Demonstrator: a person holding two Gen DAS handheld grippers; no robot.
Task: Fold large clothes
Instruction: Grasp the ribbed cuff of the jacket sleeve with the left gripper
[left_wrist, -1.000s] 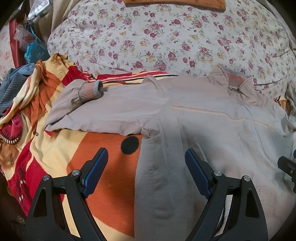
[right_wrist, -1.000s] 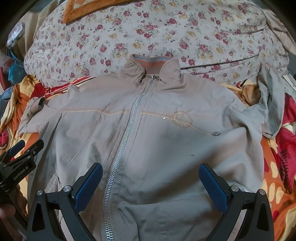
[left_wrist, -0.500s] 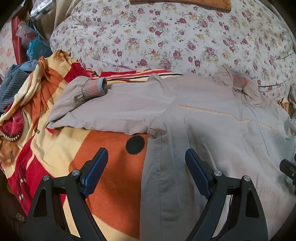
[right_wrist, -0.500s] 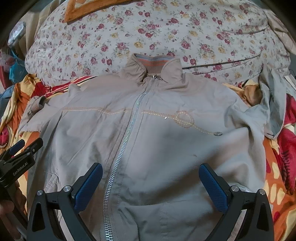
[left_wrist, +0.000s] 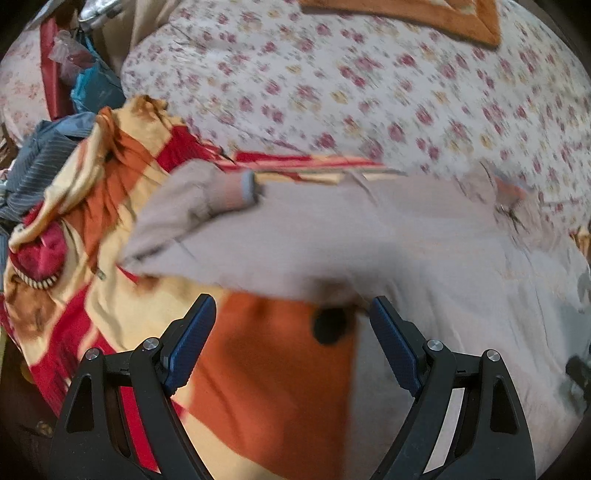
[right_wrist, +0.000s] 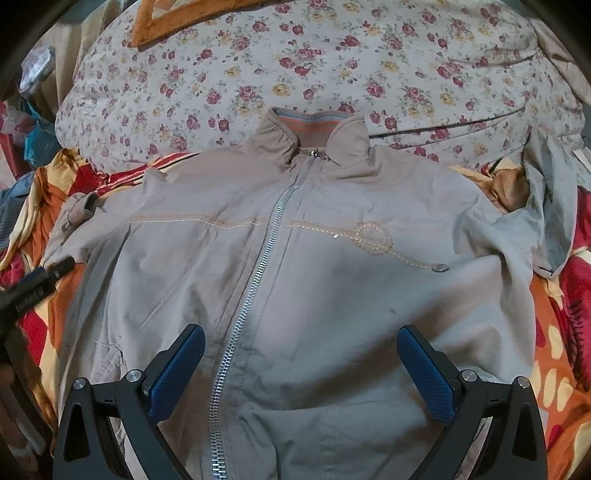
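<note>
Jacket lies face up and zipped on the bed, spread over an orange and red blanket, its collar against a flowered quilt. I have both claws spread wide and holding nothing. My left claw hovers over the jacket's left side seam just below the armpit, with the left sleeve lying folded back on itself, its ribbed cuff pointing toward the collar. My right claw hangs above the lower front, straddling the zipper. The left view is smeared, so I can't tell exactly how close the pads are to the cloth. I judge the step in hand to be the first side fold, starting with that left sleeve. To do it well, I would pinch the sleeve near the shoulder seam rather than at the cuff, gather only the sleeve layers and not the blanket beneath, then carry it across the chest in a flat arc. The right sleeve is crumpled at the far edge, and I would straighten it before folding that side.
</note>
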